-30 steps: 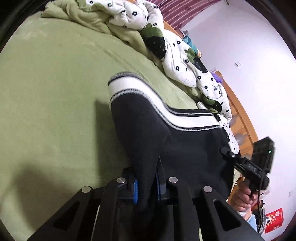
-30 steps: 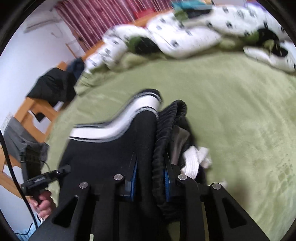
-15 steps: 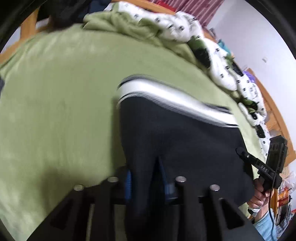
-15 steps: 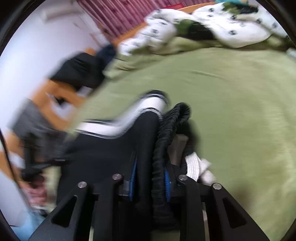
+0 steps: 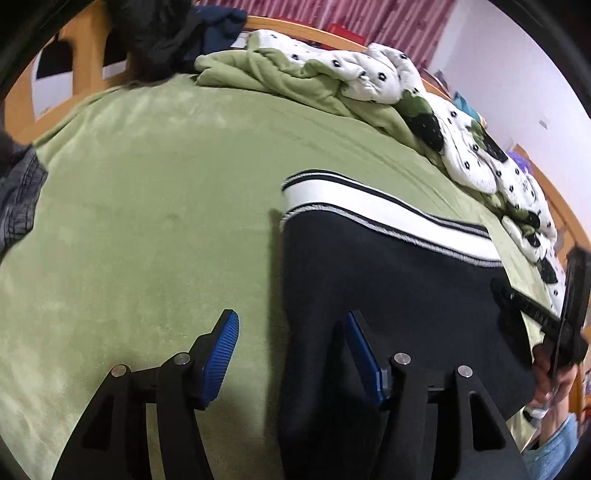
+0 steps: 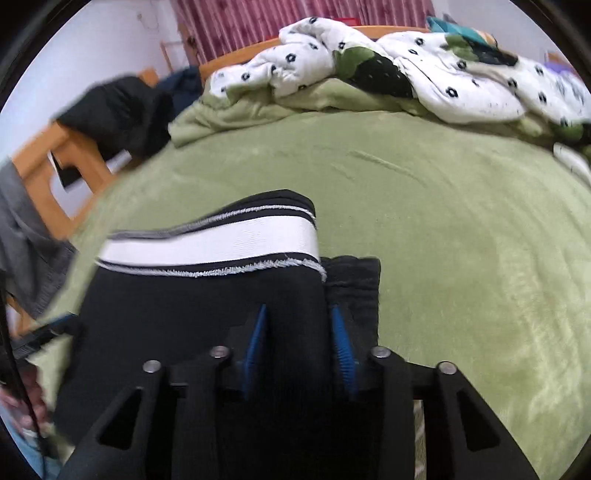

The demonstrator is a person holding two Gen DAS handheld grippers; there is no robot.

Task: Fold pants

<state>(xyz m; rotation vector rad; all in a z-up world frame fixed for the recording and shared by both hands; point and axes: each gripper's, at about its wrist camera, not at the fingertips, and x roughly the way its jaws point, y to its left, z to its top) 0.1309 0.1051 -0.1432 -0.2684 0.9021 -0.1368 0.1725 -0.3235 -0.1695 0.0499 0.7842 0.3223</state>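
Observation:
The black pants [image 5: 388,295] with a white striped band [image 5: 369,206] lie folded on the green bed. My left gripper [image 5: 291,350] is open over the pants' left edge, one blue pad [image 5: 221,343] over the bedcover and the other over the cloth. In the right wrist view my right gripper [image 6: 299,339] has its jaws partly apart with the pants' right edge [image 6: 288,295] between the blue pads [image 6: 341,347]. The white band [image 6: 221,240] lies ahead of it. The right gripper also shows in the left wrist view [image 5: 569,306].
The green bedcover [image 5: 147,221] stretches to the left and ahead. A rumpled white spotted quilt [image 6: 424,62] lies along the far side. Dark clothes [image 5: 159,33] hang on the wooden bed frame [image 6: 40,173]. A grey garment [image 5: 18,199] is at the left edge.
My left gripper has opened and let go of the pants. My right gripper's jaws have widened. The pants have come down flat on the bed.

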